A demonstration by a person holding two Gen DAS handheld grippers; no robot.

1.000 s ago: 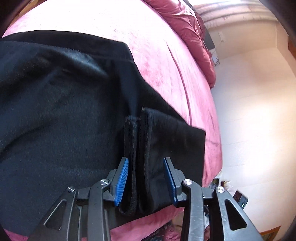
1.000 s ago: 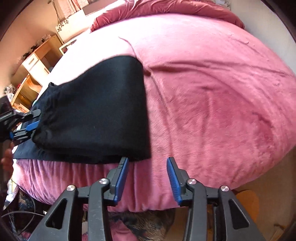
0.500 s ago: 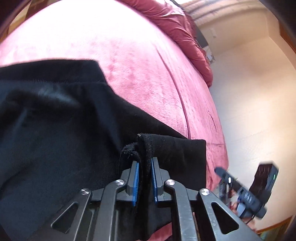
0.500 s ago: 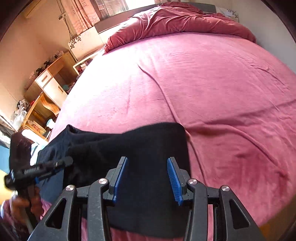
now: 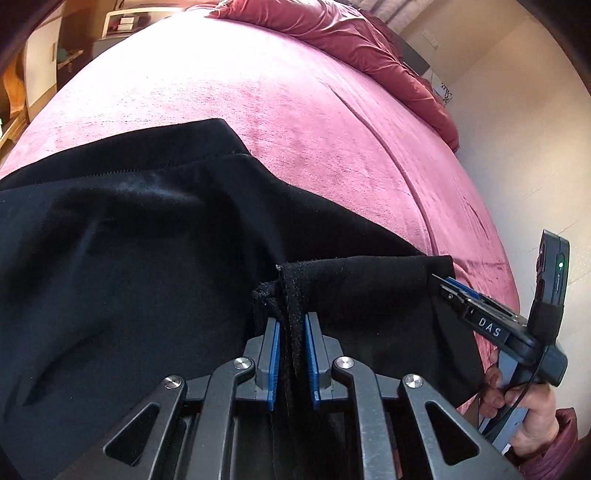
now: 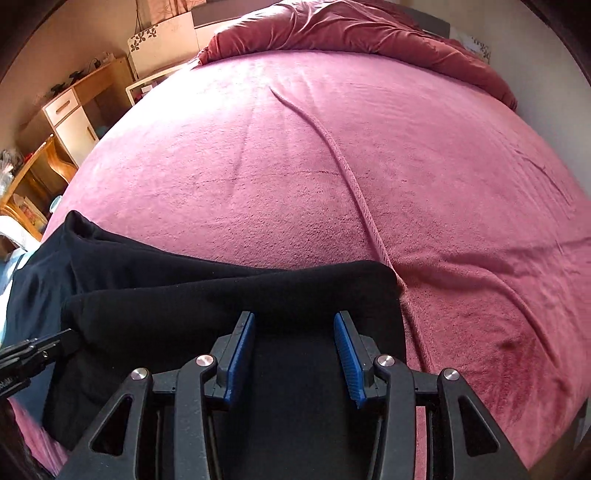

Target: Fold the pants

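**Left wrist view: pants pinched at bed's near edge**

Black pants (image 5: 140, 266) lie folded along near edge of pink bed (image 5: 314, 122). Left gripper (image 5: 291, 354) pinches a bunched fabric edge, jaws easing open slightly. Right gripper (image 6: 294, 354) spread over pants' other end by the edge, pads not pressing cloth.

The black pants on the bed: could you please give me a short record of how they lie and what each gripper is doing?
surface: pink bed cover
garment: black pants, partly folded, lying at the near edge of the bed
left gripper: fingers pinching a bunched edge of the pants, opening slightly
right gripper: fingers apart over the pants' right end, not gripping
background: rumpled red duvet at the far end of the bed
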